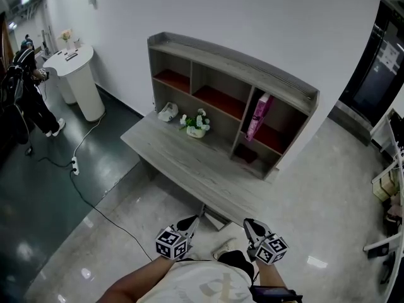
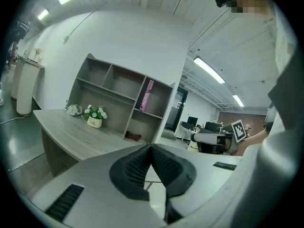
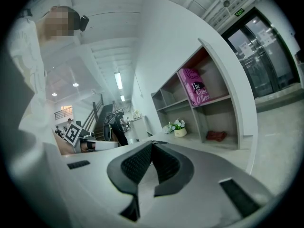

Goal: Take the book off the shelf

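The task is judged not yet begun: the pink hardback book (image 1: 259, 115) is seen standing at a tilt in the upper right compartment of the grey wooden shelf unit with red-lined bays (image 1: 233, 59), which is set on the back of a pale grey wooden desk (image 1: 183, 163). The left gripper (image 2: 151, 148) is shown clenched with its ribbed black pads pressed together and nothing between them, and the right gripper (image 3: 152, 145) is likewise closed and empty. Both are held low by the person's body, well apart from the desk. The whole job is left to be done: the shelf must be approached, a claw opened, the book gripped and drawn out.
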Demonstrator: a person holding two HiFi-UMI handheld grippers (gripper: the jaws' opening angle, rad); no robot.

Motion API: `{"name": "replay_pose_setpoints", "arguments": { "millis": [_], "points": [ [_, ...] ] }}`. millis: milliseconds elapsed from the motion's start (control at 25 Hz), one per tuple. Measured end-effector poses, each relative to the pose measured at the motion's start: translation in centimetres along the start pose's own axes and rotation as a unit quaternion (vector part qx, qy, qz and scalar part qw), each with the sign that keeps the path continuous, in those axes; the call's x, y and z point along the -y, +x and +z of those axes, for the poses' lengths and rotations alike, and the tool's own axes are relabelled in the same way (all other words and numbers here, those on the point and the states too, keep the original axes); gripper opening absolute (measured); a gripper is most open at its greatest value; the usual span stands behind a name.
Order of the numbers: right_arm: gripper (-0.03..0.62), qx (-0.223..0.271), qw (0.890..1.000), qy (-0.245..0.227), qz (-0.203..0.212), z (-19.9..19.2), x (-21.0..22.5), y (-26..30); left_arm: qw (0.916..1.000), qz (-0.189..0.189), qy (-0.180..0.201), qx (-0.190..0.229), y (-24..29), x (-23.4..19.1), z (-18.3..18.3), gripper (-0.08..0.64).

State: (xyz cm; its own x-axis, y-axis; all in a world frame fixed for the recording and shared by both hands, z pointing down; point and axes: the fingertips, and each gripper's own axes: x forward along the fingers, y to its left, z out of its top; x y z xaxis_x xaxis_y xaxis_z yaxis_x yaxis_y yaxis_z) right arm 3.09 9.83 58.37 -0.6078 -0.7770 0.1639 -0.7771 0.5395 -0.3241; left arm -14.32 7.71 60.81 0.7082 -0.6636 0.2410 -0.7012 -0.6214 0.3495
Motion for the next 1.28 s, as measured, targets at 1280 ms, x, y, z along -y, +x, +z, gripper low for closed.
{"name": "replay_pose_setpoints", "arguments": {
  "millis": [1280],
  "points": [
    [0.005, -0.021, 0.999, -0.008, 0.03, 1.8, 5.3, 9.3, 0.9998, 0.015, -0.009, -0.006, 5.9, -5.3, 3.1, 0.002]
  ]
}}
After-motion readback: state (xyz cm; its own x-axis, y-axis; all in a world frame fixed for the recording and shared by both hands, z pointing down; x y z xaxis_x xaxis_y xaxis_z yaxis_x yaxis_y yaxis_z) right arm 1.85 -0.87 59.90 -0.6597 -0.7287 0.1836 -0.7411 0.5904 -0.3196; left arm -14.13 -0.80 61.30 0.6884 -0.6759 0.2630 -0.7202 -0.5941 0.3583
